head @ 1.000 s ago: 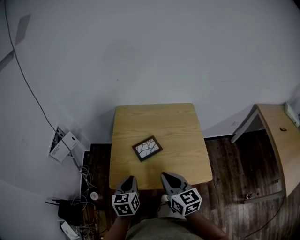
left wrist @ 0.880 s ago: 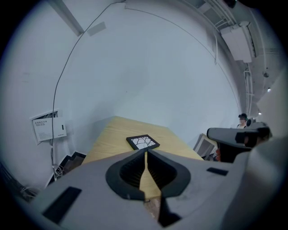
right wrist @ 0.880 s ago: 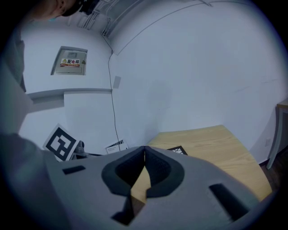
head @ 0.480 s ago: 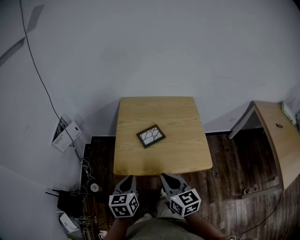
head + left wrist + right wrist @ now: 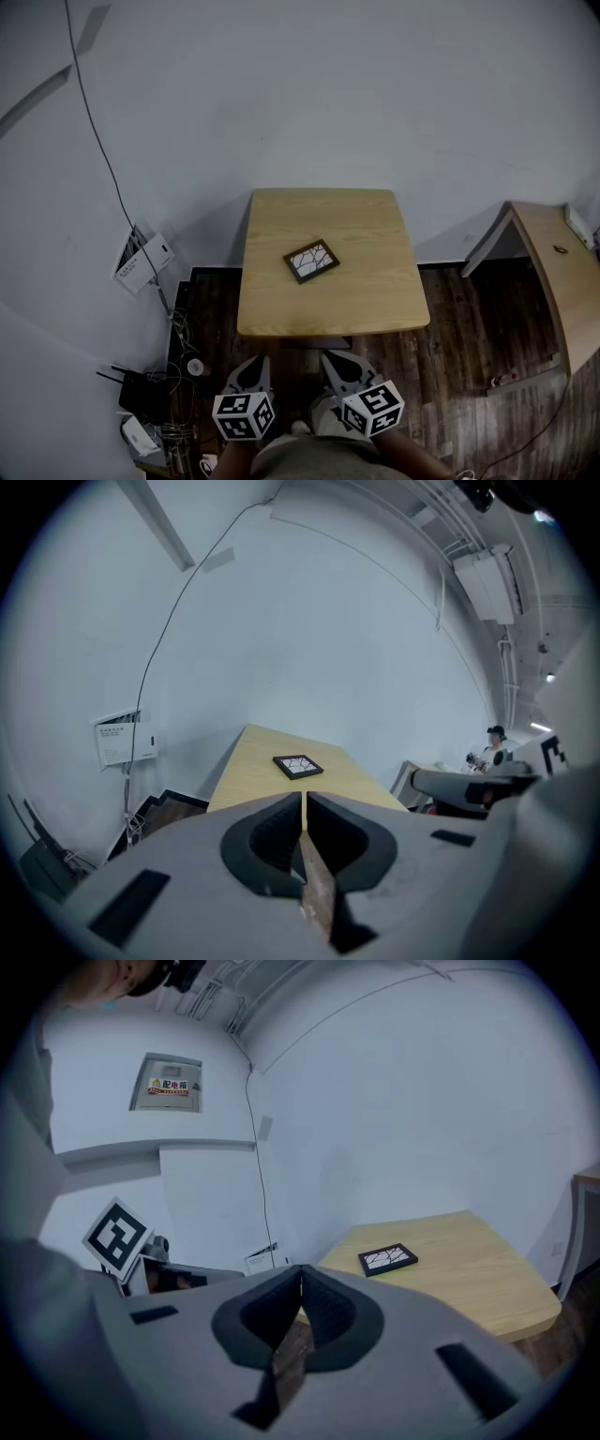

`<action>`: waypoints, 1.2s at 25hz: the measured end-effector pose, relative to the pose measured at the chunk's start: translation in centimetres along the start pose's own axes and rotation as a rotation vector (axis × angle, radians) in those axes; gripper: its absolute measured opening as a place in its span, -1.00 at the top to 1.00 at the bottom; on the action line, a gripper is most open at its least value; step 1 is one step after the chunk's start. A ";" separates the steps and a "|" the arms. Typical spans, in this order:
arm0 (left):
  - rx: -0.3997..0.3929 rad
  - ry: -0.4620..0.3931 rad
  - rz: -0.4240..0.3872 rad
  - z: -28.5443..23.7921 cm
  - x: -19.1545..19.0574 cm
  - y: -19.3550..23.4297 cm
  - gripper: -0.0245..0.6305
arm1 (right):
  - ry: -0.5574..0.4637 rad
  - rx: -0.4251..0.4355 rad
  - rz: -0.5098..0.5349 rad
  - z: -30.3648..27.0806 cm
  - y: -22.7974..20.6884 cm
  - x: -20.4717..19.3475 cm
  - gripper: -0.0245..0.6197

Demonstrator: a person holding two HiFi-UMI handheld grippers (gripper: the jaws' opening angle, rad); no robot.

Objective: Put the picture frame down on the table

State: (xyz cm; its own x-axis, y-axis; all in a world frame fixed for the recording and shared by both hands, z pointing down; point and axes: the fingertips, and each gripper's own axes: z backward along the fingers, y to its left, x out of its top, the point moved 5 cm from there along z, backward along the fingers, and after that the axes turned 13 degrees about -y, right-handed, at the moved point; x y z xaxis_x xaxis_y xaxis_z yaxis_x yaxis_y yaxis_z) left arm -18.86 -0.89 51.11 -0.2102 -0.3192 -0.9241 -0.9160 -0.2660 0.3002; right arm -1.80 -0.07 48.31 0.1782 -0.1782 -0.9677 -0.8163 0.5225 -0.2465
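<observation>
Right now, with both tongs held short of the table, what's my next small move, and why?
Probably nothing more: the picture frame lies flat on the table, apart from both tongs. The left tongs and right tongs are shut, empty, short of the table's near edge. I'd just lower them to rest.

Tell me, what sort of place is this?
Probably a bare lab or test room rather than a home: a plain white wall, one small wooden table holding only a picture frame, and a tangle of cables and small devices on the floor.
</observation>
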 end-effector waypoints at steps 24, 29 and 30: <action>-0.031 -0.026 0.023 2.0 -0.4 -1.1 0.88 | 0.009 0.038 0.003 2.1 1.7 0.0 0.92; -0.019 -0.027 0.037 1.9 -0.5 -1.1 0.88 | 0.013 0.045 0.003 2.0 1.4 0.0 0.92; -0.017 -0.028 0.040 1.9 -0.5 -1.1 0.88 | 0.016 0.045 0.002 1.9 1.2 0.0 0.92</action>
State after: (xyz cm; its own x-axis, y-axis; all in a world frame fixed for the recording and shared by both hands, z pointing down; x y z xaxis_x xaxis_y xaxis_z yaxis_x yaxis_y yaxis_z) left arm -18.44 1.23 50.78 -0.2562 -0.3046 -0.9174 -0.9008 -0.2689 0.3409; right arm -1.75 2.20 47.92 0.1676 -0.1901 -0.9674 -0.7907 0.5601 -0.2470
